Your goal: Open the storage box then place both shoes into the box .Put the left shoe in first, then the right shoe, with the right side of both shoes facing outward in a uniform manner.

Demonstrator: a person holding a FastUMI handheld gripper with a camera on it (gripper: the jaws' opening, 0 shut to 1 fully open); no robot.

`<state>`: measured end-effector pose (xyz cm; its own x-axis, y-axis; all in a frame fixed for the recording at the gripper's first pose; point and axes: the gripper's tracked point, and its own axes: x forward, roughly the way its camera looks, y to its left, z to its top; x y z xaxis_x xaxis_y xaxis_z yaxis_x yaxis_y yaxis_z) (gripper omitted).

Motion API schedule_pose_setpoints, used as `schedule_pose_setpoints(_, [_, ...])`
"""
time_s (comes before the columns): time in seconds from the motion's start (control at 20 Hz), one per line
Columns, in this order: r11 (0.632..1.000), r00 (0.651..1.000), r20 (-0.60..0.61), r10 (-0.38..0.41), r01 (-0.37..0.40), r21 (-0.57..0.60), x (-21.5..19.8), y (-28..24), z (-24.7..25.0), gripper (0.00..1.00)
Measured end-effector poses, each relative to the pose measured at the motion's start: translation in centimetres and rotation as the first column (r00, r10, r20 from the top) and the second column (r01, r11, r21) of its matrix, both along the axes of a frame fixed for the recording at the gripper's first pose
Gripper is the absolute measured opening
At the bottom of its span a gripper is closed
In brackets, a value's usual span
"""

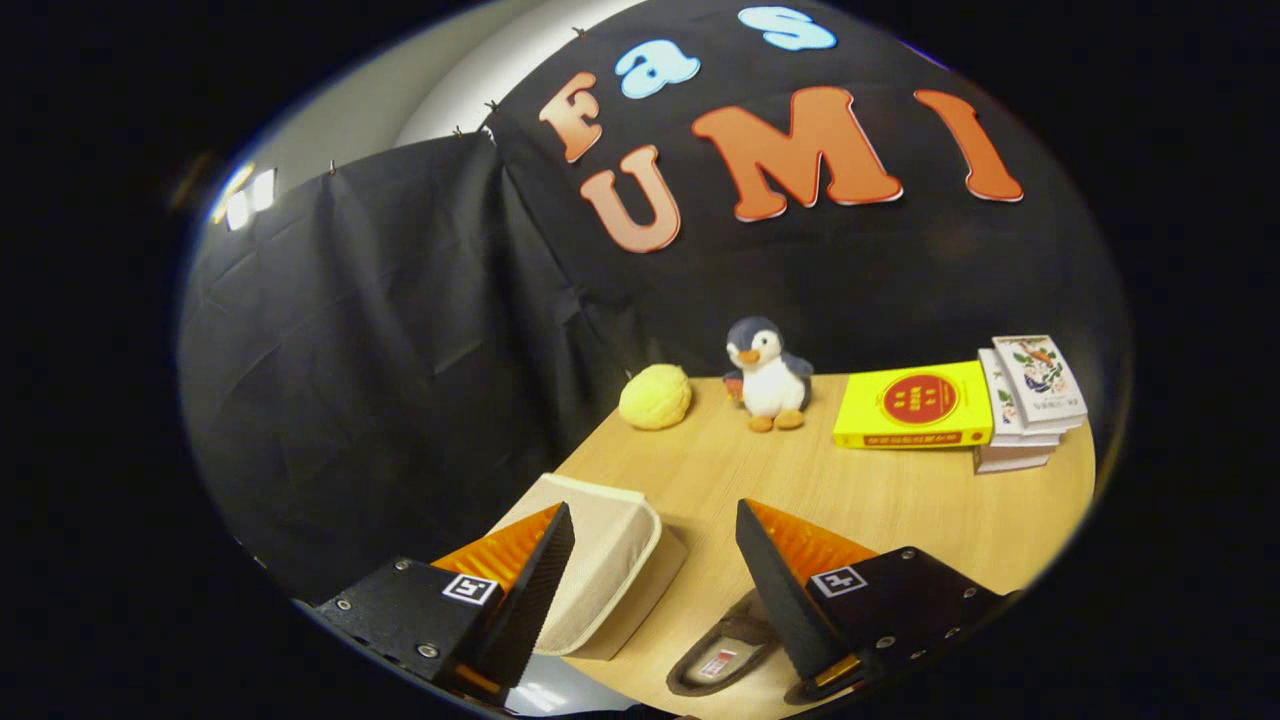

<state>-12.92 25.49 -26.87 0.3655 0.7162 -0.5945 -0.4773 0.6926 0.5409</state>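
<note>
- Beige fabric storage box (598,560) lies on the wooden table (900,500), lid closed, long axis running away from the left finger, which overlaps its near end.
- Gripper (655,585) spread wide, holding nothing.
- Grey shoe (722,658) lies by the right finger, opening upward; heading unclear.
- Penguin toy (768,375) stands far beyond.

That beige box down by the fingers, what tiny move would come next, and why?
Probably a short dip toward the storage box, aiming at its lid's near edge. The lid looks closed, the fingers stand wide apart holding nothing, and a shoe waits on the table, so opening comes first.
</note>
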Motion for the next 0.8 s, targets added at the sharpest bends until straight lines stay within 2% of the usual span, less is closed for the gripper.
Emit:
schedule_pose_setpoints(0.2, [0.996, 0.981, -0.171, 0.092, -0.089, 0.025, -4.1, 3.1, -3.8, 0.98])
schedule_pose_setpoints(0.35, [0.991, 0.948, -0.289, 0.136, -0.129, 0.045, -6.6, 4.8, -6.0, 0.98])
schedule_pose_setpoints(0.5, [0.989, 0.908, -0.393, 0.145, -0.125, 0.076, -8.2, 5.8, -7.4, 0.98])
schedule_pose_setpoints(0.8, [0.99, 0.845, -0.517, 0.137, -0.102, 0.096, -10.9, 7.7, -9.9, 0.97])
